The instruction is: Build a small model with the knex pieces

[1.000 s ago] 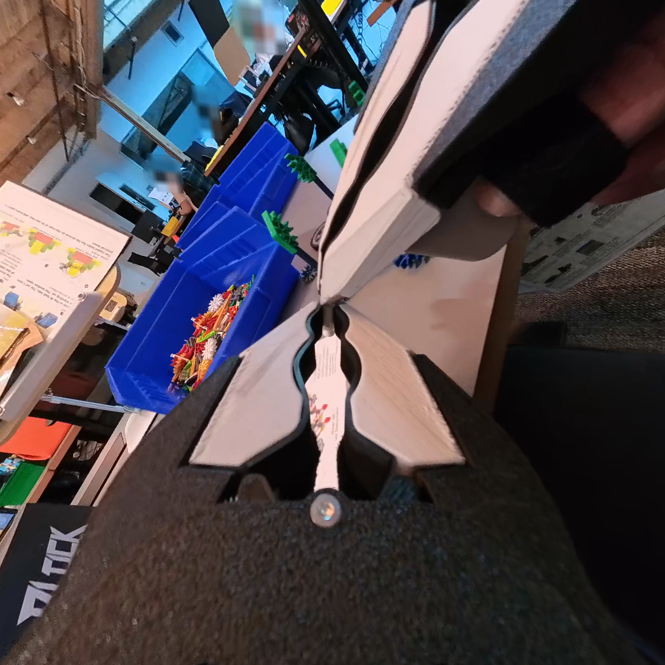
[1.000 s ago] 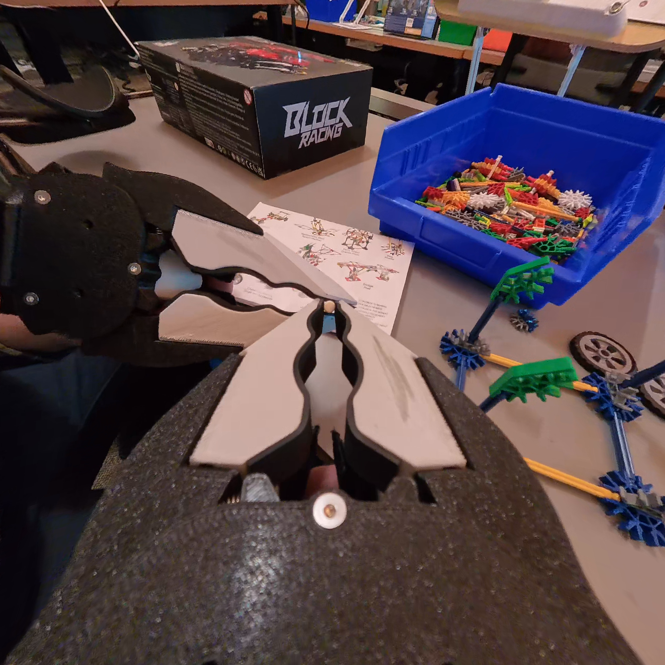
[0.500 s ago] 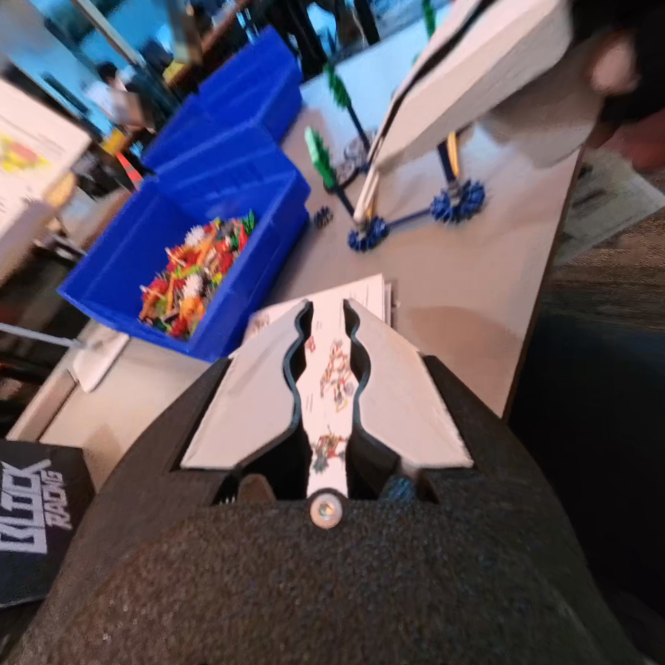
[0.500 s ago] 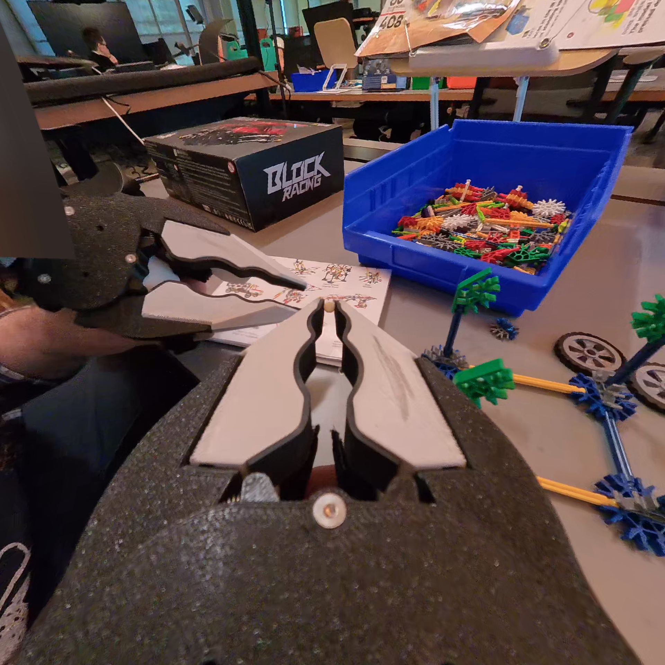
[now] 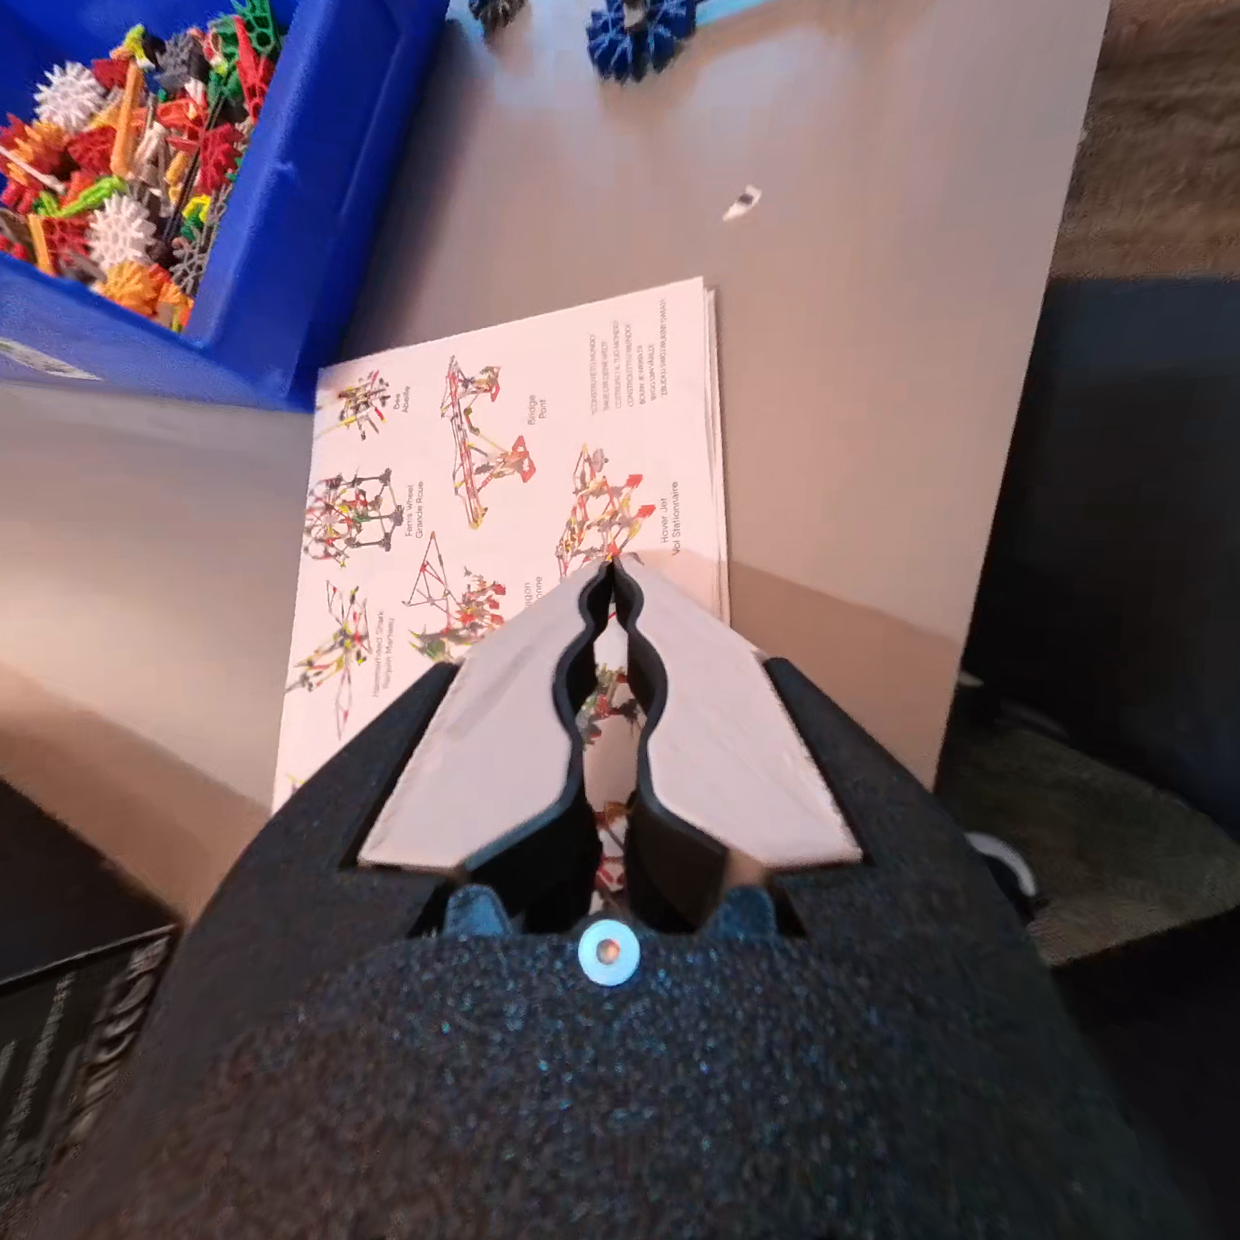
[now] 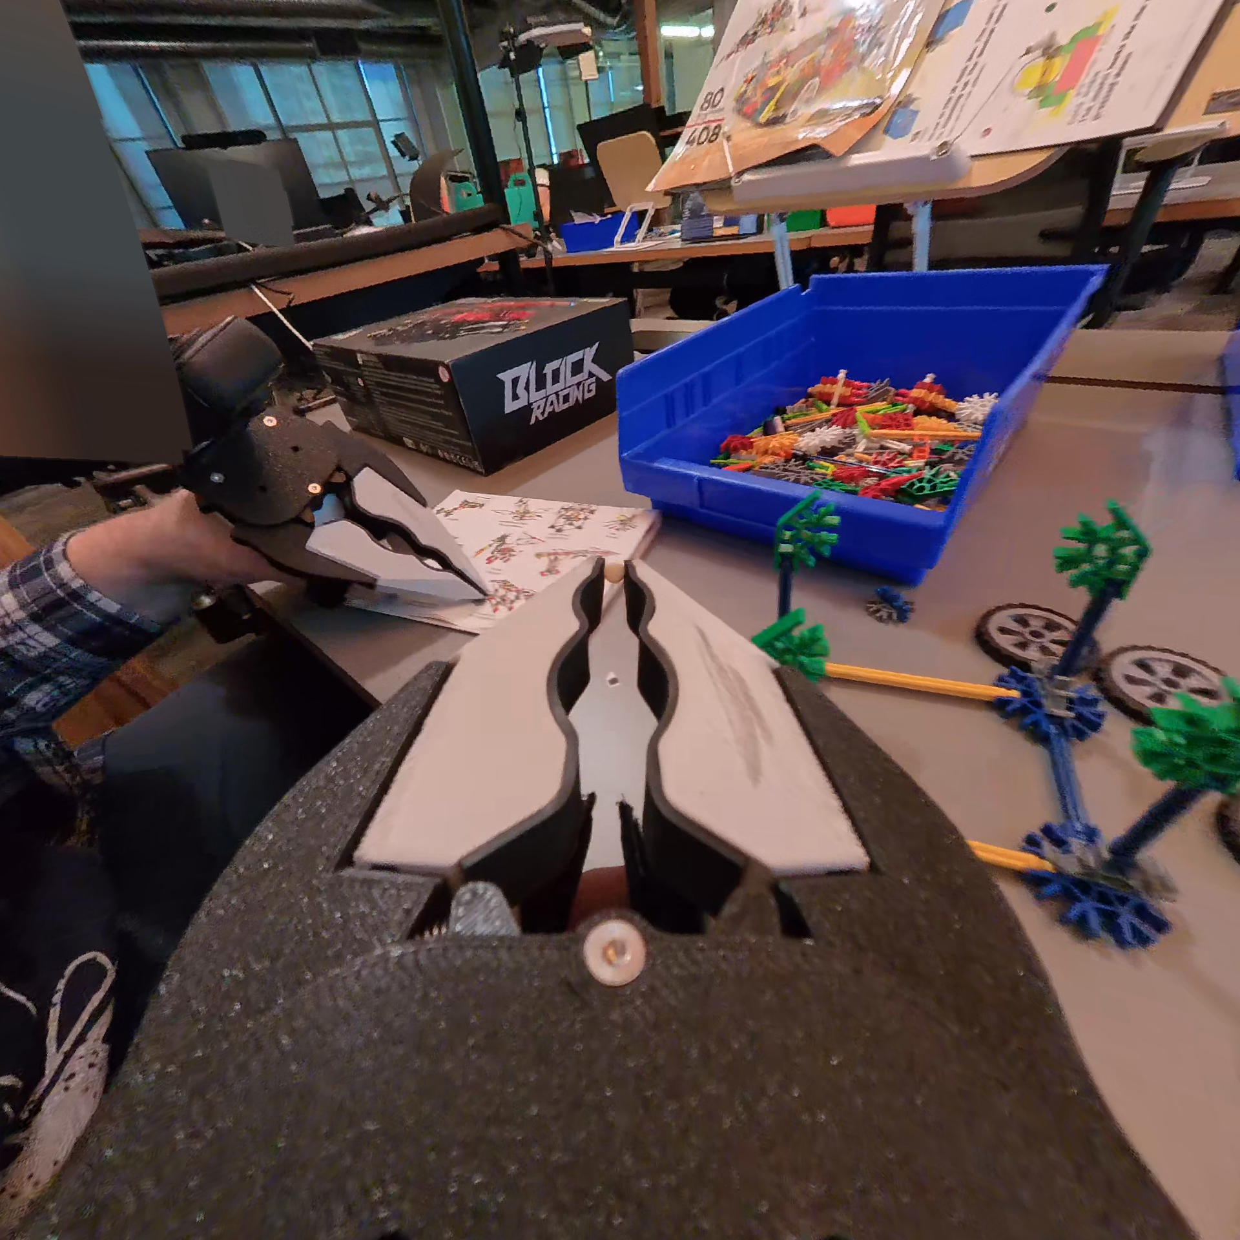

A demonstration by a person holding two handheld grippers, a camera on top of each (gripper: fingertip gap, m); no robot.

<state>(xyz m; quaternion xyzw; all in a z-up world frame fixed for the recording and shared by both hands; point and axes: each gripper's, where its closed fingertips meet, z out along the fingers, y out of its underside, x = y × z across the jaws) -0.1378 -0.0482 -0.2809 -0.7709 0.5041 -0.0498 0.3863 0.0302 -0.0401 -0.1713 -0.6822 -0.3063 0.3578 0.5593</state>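
Observation:
My left gripper [image 5: 609, 569] is shut and empty, its tips pointing down onto a white instruction booklet [image 5: 510, 470] that lies flat on the grey table [image 5: 839, 335]. From the right wrist view the left gripper [image 6: 480, 589] touches the booklet [image 6: 537, 530] near its front edge, held by a hand in a plaid sleeve. My right gripper [image 6: 614, 572] is shut on a small tan peg [image 6: 614, 570] and hovers above the table beside the booklet's right corner.
A blue bin [image 6: 678, 416] of mixed coloured toy parts [image 5: 121, 168] stands behind the booklet. A black box [image 6: 470, 376] sits to the left. A rod-and-connector model [image 6: 1047, 704] with green tops and wheels [image 6: 1026, 634] stands at the right. A white scrap [image 5: 741, 201] lies on the table. Left tips to right tips: about 20 centimetres.
My left gripper has swung away from the right gripper and tipped down onto the booklet. The right gripper has drawn back and up, still holding the peg.

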